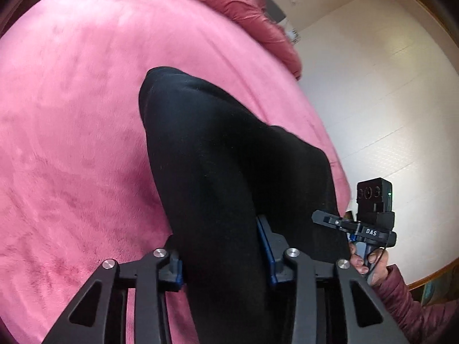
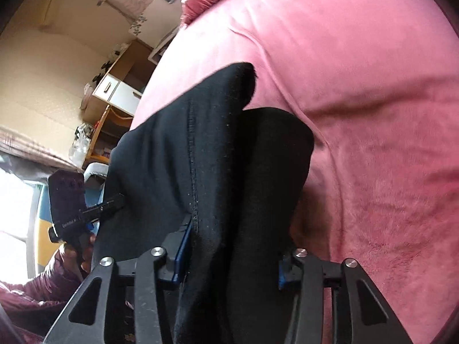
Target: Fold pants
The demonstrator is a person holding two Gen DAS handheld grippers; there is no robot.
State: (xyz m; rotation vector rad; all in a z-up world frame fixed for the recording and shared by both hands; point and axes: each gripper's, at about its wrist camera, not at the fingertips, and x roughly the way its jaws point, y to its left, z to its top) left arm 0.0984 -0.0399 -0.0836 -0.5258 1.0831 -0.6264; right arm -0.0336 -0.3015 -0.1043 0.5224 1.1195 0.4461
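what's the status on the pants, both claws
Left claw shut on black pants. Right claw shut on them too. Pants lifted over pink blanket. Nothing blocking.

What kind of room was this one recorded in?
Likely a home bedroom: black pants held over a pink plush bedspread, a wooden shelf unit with drawers by the wall, pale floor beside it.

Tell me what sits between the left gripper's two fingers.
Black pants fill the gap of the left gripper, seen in the left wrist view.

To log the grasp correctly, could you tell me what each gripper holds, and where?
Both hold the black pants: the left gripper and right gripper each clamp bunched fabric at the near edge; which part cannot be told.
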